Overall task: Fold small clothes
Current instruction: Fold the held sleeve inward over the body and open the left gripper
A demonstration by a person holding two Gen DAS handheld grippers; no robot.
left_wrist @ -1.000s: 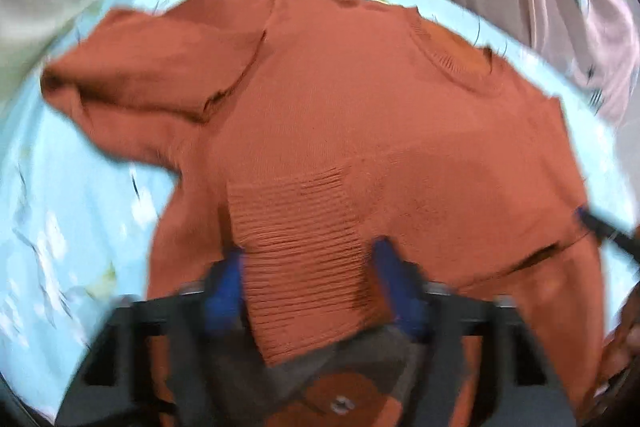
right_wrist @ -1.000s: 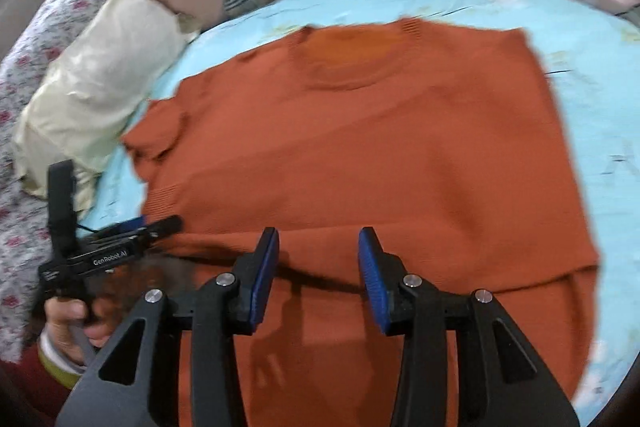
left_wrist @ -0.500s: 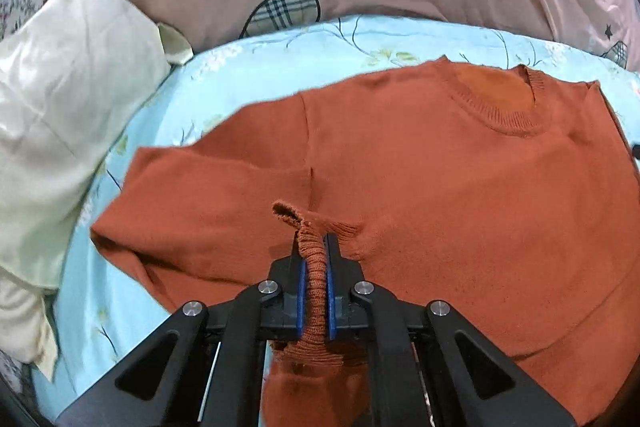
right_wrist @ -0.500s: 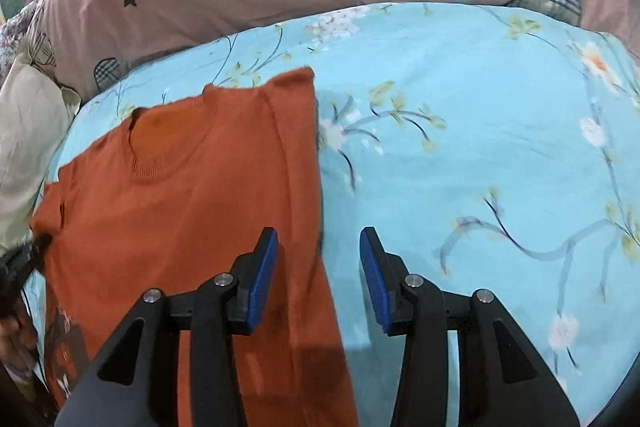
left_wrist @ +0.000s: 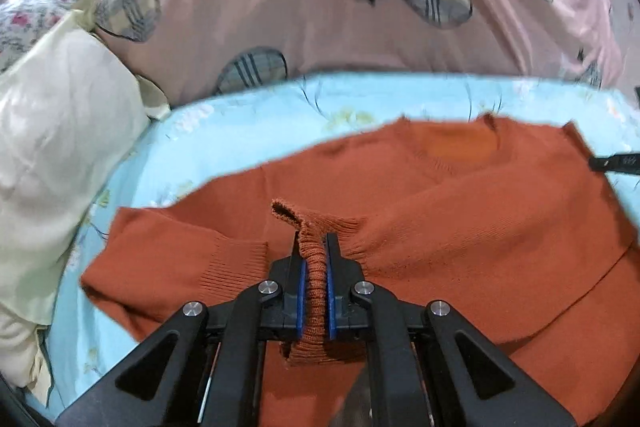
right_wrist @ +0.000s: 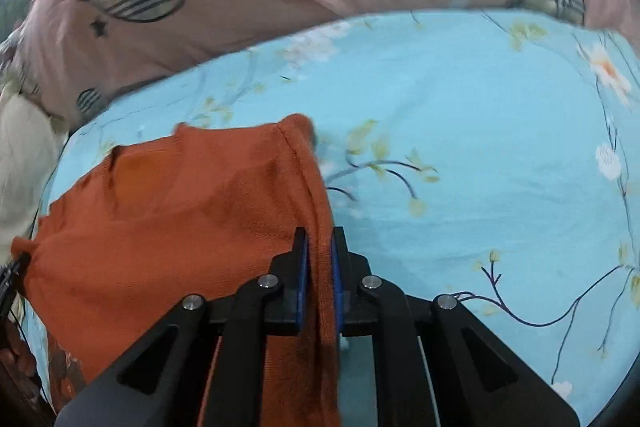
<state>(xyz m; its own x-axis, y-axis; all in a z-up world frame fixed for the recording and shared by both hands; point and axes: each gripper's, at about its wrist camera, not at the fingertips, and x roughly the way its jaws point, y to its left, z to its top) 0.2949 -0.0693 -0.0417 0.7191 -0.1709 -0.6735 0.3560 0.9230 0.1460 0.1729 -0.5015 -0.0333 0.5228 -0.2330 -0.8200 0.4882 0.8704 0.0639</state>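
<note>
both grippers (left_wrist: 313, 259) (right_wrist: 319, 259) pinching ribbed rust knit sweater (left_wrist: 480, 219)

Black claw (left_wrist: 314, 251) arms, blue pads (left_wrist: 330, 279), silver screws (left_wrist: 268, 287).

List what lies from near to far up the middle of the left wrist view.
Left hand-held gripper shut on the ribbed cuff → orange sweater body → light blue floral sheet → pink quilt with plaid patches.

Home bedroom: floral bedsheet (right_wrist: 460, 115), pillow (left_wrist: 60, 131), pink quilt (left_wrist: 320, 7).
</note>
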